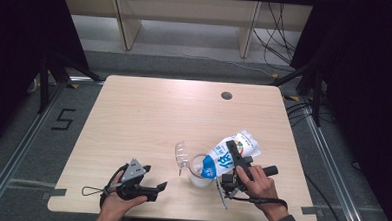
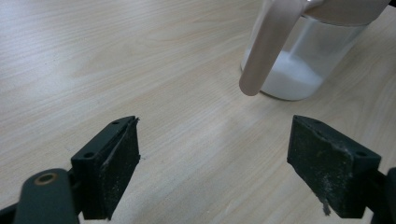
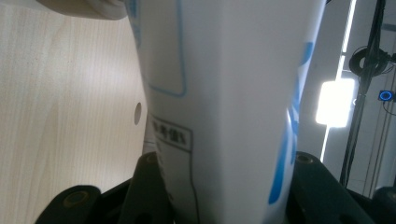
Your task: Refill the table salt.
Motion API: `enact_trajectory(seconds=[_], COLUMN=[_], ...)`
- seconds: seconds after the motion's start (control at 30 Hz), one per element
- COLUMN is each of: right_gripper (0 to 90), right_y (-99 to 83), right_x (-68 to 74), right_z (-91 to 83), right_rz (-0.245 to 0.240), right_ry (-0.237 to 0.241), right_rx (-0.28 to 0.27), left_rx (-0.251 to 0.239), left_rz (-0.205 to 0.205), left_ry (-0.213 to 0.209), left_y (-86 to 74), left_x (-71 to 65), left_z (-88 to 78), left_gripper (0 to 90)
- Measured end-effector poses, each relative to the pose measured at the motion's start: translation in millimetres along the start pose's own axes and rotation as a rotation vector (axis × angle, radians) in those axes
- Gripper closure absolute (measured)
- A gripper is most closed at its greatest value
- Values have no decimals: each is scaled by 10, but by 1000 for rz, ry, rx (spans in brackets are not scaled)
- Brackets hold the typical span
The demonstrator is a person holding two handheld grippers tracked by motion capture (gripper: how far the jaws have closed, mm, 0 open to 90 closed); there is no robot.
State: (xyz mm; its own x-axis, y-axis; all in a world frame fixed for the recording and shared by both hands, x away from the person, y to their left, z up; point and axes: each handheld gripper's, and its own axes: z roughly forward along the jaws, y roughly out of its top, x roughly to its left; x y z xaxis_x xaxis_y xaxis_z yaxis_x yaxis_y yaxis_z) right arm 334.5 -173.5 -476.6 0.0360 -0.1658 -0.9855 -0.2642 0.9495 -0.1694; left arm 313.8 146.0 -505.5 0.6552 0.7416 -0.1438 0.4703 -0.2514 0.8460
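Near the table's front edge, the right gripper clamps a milk carton tilted with its mouth over a clear jug already holding some milk. Left gripper rests nearby, jaws wide and empty. Pouring well likely means tilting slowly, keeping the spout above the jug's opening.

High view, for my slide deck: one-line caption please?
Right hand-held gripper tips milk carton over jug; left hand-held gripper waits open.

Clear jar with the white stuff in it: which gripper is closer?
Right. The right gripper holds the tilted milk carton just beside the jar; the left gripper rests open on the table, farther off.
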Motion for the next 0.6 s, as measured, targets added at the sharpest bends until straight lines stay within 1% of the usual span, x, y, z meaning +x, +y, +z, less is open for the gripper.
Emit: enact_trajectory(seconds=[0.03, 0.1, 0.17, 0.2, 0.27, 0.33, 0.37, 0.4, 0.43, 0.47, 0.5, 0.53, 0.57, 0.6], right_gripper=[667, 668, 669, 670, 671, 672, 673, 674, 674, 675, 676, 676, 677, 678], right_y=[-1, -8, -3, 1, 1, 3, 4, 3, 3, 4, 3, 4, 5, 5], right_x=[-5, 14, -4, 15, 17, 14, 12, 29, 29, 17, 26, 25, 26, 26], right_z=[-7, -2, -4, -10, -9, -9, -7, -15, -15, -12, -16, -16, -16, -13], right_rz=[-13, 2, -13, 16, 21, 16, 10, 36, 36, 21, 32, 31, 32, 28], right_ry=[29, 14, 12, 24, 21, 22, 25, 19, 19, 23, 20, 20, 20, 21], right_rx=[15, 7, 5, 16, 15, 15, 12, 19, 19, 17, 19, 17, 17, 15], left_rx=[-1, -5, -5, -5, -5, 1, 1, 2, -4, -4, -5, -5, -5, -4], left_rz=[-4, -4, -5, -5, -5, 12, 11, 10, 3, -5, 1, 12, -1, -5], left_ry=[3, -4, -4, -4, -5, -3, -3, -3, -5, -5, -6, -8, -6, -3], left_y=[1, -1, 0, 0, 0, 3, 3, 2, 1, -1, 1, 3, 0, -1], left_x=[-6, -3, -3, -3, -3, 6, 6, 5, 0, -4, -4, 2, -4, -5], left_z=[0, 5, 4, 4, 3, -7, -6, -5, 0, 3, 1, 2, 3, 4], left_gripper=[163, 163, 163, 163, 163, 163, 163, 163, 163, 163, 163, 163, 163, 163])
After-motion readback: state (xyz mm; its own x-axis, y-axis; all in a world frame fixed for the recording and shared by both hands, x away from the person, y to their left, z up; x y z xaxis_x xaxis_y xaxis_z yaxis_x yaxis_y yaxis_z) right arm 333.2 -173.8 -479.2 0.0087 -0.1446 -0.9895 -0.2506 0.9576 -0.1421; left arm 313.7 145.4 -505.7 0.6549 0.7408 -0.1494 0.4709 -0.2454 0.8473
